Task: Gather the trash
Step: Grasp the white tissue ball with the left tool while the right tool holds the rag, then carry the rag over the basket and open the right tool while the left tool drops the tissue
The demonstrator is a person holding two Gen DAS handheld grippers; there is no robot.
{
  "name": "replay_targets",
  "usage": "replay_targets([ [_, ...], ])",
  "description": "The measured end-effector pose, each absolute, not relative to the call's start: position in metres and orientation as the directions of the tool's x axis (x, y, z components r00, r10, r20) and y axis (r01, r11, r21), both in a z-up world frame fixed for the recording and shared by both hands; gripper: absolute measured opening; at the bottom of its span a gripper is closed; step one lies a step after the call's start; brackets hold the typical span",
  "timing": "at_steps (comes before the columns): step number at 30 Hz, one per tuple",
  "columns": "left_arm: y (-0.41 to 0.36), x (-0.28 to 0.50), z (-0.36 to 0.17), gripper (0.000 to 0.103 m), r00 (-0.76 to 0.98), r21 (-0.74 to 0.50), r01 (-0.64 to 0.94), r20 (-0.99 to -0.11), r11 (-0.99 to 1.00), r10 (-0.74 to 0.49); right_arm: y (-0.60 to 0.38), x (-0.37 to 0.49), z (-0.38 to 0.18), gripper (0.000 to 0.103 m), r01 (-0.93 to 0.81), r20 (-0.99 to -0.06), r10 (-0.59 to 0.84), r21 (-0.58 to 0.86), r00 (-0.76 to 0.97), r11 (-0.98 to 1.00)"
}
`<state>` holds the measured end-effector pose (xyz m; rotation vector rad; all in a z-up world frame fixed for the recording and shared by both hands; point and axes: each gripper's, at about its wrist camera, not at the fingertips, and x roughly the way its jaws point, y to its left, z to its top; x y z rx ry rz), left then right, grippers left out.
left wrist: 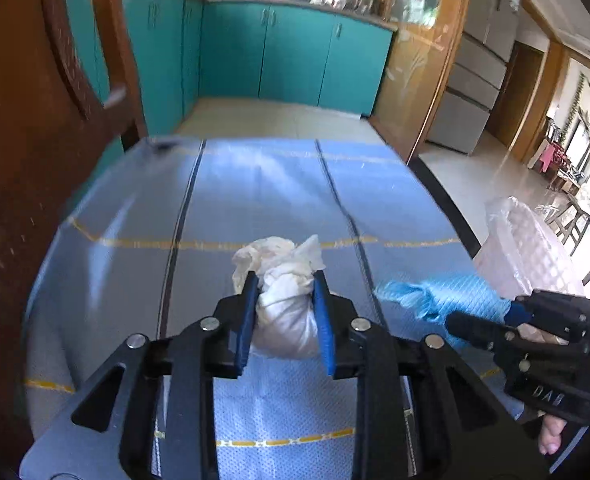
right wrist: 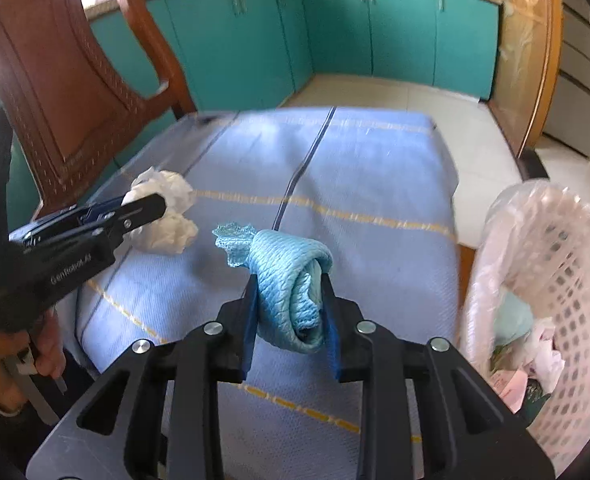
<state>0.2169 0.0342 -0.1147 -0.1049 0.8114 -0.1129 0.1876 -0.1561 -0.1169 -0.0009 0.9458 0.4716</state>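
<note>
The left gripper (left wrist: 284,308) is clenched on a white tissue wad (left wrist: 281,280), the right gripper (right wrist: 289,312) on a rolled blue cloth (right wrist: 291,276), both held just above the table (right wrist: 375,200). The bin (right wrist: 555,280) stands off the table's right edge, nearest the right gripper, so the cloth likely goes first; the left must cross the table.

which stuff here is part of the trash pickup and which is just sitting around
Part of the job:
- white crumpled tissue, held in the left gripper
- blue cloth wad, held in the right gripper
- lined white basket, already holding scraps

Just there:
- wooden chair
- blue tablecloth
- teal cabinets
</note>
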Motion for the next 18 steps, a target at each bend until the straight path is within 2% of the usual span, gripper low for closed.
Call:
replay_targets([
  [3, 0.039, 0.219, -0.118, 0.048, 0.685, -0.158, 0.036, -0.715, 0.987, -0.14, -0.149, 0.187, -0.122, 0.045, -0.398, -0.793, 0.364, 0.169, 0.488, 0.901],
  [5, 0.039, 0.219, -0.119, 0.053, 0.694, -0.135, 0.024, -0.711, 0.99, -0.114, -0.145, 0.186, -0.123, 0.056, -0.401, -0.791, 0.346, 0.14, 0.504, 0.905],
  [7, 0.037, 0.221, -0.121, 0.058, 0.69, -0.117, 0.025, -0.716, 0.993, -0.102, -0.142, 0.187, -0.125, 0.057, -0.407, -0.795, 0.338, 0.126, 0.504, 0.905],
  [16, 0.038, 0.225, -0.138, 0.058, 0.61, -0.163, 0.038, -0.778, 0.986, -0.152, -0.131, 0.19, -0.142, 0.057, -0.417, -0.827, 0.28, 0.06, 0.488, 0.907],
  [18, 0.037, 0.226, -0.141, 0.056, 0.594, -0.174, 0.041, -0.788, 0.984, -0.164, -0.13, 0.189, -0.143, 0.053, -0.417, -0.827, 0.267, 0.043, 0.495, 0.908],
])
